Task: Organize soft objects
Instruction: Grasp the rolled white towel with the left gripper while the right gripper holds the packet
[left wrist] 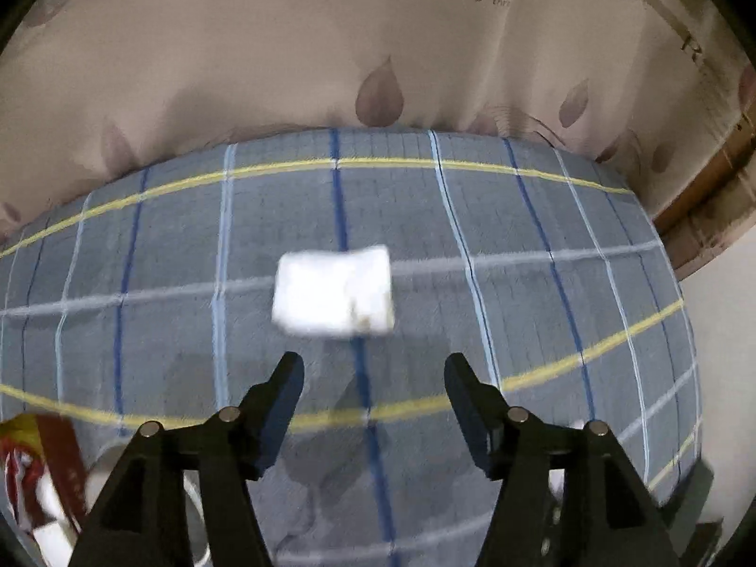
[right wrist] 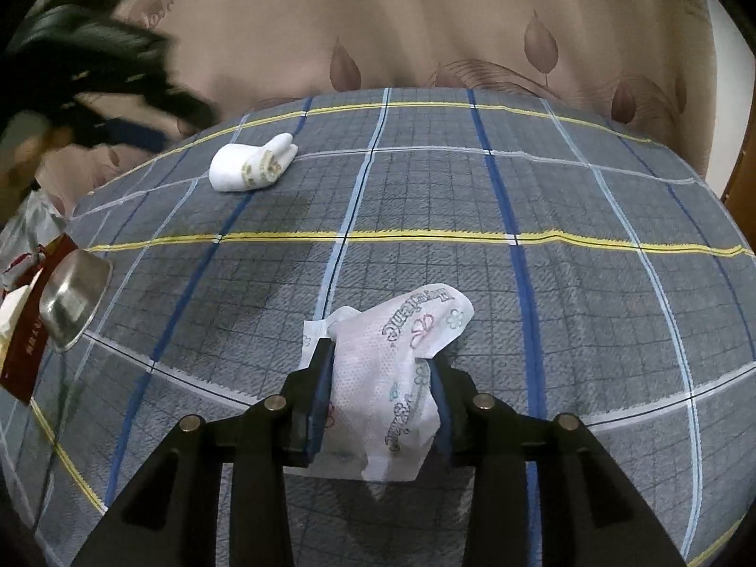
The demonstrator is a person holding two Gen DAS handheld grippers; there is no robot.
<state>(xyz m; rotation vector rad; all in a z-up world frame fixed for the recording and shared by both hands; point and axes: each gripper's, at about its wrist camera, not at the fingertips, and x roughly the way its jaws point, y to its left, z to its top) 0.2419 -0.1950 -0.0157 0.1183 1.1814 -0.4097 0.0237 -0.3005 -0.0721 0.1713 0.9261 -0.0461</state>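
A folded white cloth [left wrist: 333,289] lies on the blue-grey checked bedspread [left wrist: 519,217]. My left gripper [left wrist: 373,371] is open and empty, hovering just short of it. The same cloth, rolled with a gold print, also shows in the right wrist view [right wrist: 250,163] at the far left of the bed. My right gripper [right wrist: 380,361] is shut on a white printed soft packet [right wrist: 401,345], held just above the bedspread [right wrist: 590,283]. The left gripper appears blurred at the upper left of the right wrist view [right wrist: 118,80].
A metal bowl [right wrist: 71,300] and a red box [right wrist: 26,354] sit at the bed's left edge, with crumpled wrappers [right wrist: 28,231] behind. The red packaging shows in the left wrist view [left wrist: 42,468]. A beige leaf-print curtain [right wrist: 425,23] hangs behind the bed.
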